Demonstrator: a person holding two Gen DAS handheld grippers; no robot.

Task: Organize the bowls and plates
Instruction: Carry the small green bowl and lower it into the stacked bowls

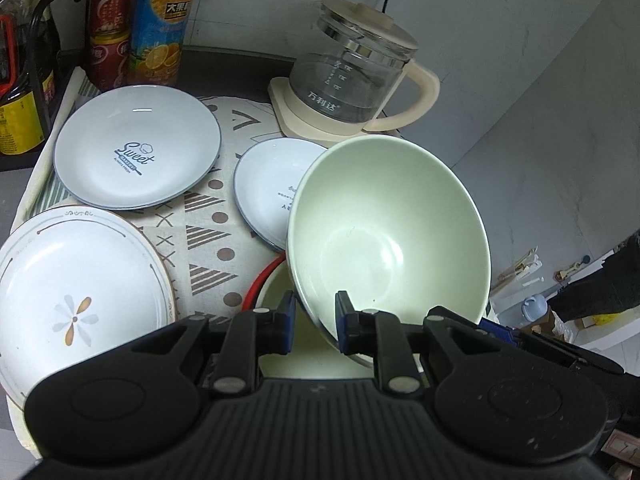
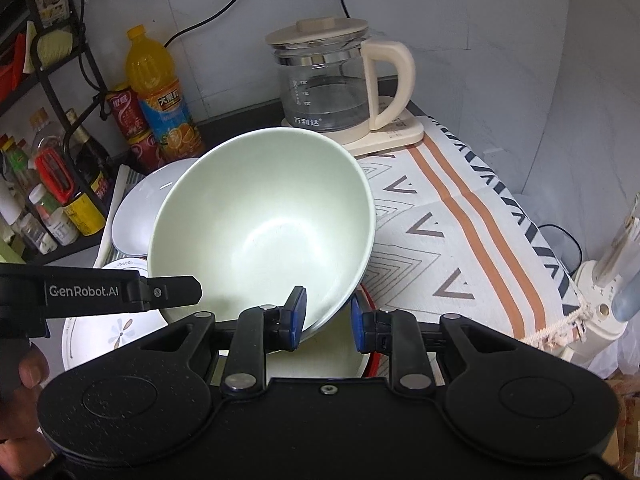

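A pale green bowl [image 1: 384,236] is tilted and held above a red-rimmed bowl [image 1: 280,344]. My left gripper [image 1: 316,326] straddles its near rim, jaws close on it. My right gripper [image 2: 328,320] straddles the same green bowl [image 2: 264,232] at its lower right rim, the left pad touching it, the right pad a little apart. The red-rimmed bowl [image 2: 344,356] lies right under it. A "Sweet" plate [image 1: 136,148], a small white plate [image 1: 268,188] and a flower plate [image 1: 76,296] lie on the patterned cloth [image 1: 208,216].
A glass kettle [image 1: 352,80] on its cream base stands at the back. Red cans [image 1: 108,20] and an orange juice bottle [image 1: 160,28] stand back left by a black rack [image 2: 52,92] of bottles. Striped cloth [image 2: 460,220] covers the table's right side. A white appliance [image 2: 600,304] is past the right edge.
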